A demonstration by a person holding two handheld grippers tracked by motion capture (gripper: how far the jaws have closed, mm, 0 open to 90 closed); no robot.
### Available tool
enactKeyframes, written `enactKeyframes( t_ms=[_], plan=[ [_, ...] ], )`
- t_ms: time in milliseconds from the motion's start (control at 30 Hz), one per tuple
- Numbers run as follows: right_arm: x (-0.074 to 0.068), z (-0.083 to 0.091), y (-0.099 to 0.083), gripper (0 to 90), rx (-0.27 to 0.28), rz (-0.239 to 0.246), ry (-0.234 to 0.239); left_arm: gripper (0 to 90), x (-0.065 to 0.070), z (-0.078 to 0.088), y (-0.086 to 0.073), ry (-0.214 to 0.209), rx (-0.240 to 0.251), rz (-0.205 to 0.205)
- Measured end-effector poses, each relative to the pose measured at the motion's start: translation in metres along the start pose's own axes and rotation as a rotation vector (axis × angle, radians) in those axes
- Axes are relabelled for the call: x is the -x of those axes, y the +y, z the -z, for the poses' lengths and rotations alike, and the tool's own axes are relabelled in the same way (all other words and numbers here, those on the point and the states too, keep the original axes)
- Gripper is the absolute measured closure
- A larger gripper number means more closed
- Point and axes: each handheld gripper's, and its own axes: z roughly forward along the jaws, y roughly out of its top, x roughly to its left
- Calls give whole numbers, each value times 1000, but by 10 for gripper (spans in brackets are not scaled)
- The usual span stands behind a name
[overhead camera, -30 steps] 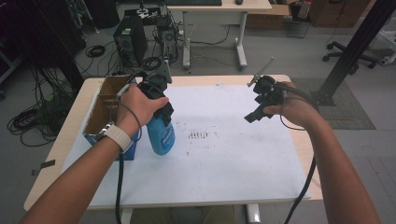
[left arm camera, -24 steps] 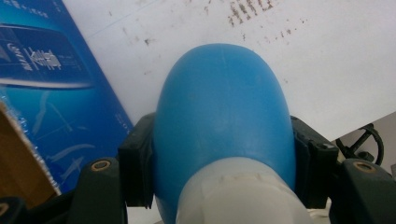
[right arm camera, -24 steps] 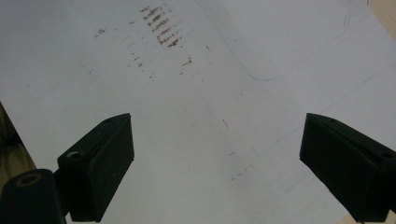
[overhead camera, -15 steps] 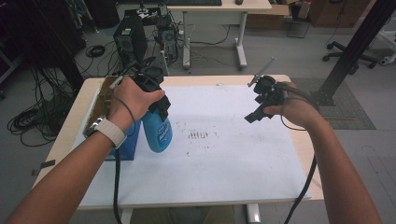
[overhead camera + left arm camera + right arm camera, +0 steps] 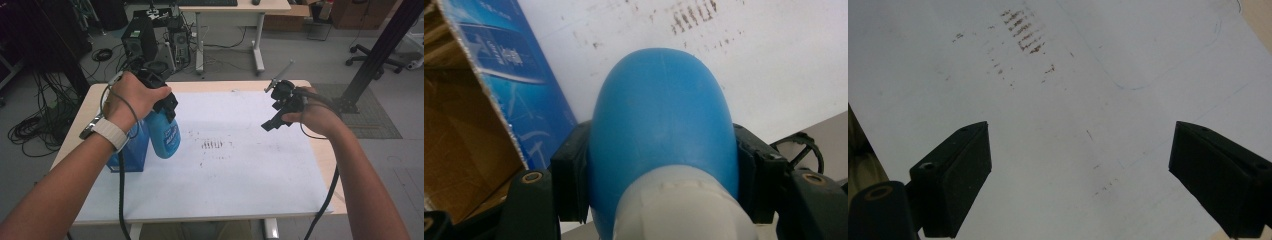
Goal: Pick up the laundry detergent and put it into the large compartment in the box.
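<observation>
Blue cardboard box (image 5: 131, 155), open-topped, at the white mat's (image 5: 240, 175) left edge. Blue plastic bottle (image 5: 164, 134), white-necked, just right of the box and clamped at its shoulder by the left gripper (image 5: 161, 98); it hangs above the mat (lift stage, by my judgement). Brown smudges (image 5: 213, 145), mid-mat. Right gripper (image 5: 280, 107), jaws wide apart, idle above the mat. Next move: carry the bottle level, grip firm.

Soft, even room light falls from above; the white sheet (image 5: 240, 165) under my grippers reads bright without glare. The blue bottle (image 5: 663, 125) clamped in my left gripper (image 5: 659, 190) sits too close to its camera and looks soft. Far left of it the floor is dim. Shadows stay faint.
</observation>
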Motion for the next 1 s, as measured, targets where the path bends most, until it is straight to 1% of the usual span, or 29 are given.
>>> enactKeyframes(
  t_ms=[33, 133, 233, 467, 600, 767, 833, 1000],
  plan=[
    [0, 0, 1, 102, -2, 5, -1, 372, -2, 5, 0, -1, 7, 11],
    [0, 0, 1, 102, -1, 5, -1, 372, -4, 9, -1, -1, 10, 16],
    [0, 0, 2, 102, 0, 8, 2, 372, -7, 17, -1, -3, 19, 31],
    [0, 0, 2, 102, -1, 12, 1, 372, -9, 26, 0, 0, 28, 39],
    [0, 0, 2, 102, 3, 13, 3, 372, -13, 32, 0, -17, 34, 58],
    [0, 0, 3, 102, 3, 10, 2, 372, -15, 40, 1, -16, 38, 68],
    [0, 0, 3, 102, 7, 12, 3, 372, -18, 44, 1, -16, 44, 85],
    [1, 0, 3, 102, 4, 11, 3, 373, -21, 52, 0, -8, 49, 97]
  ],
)
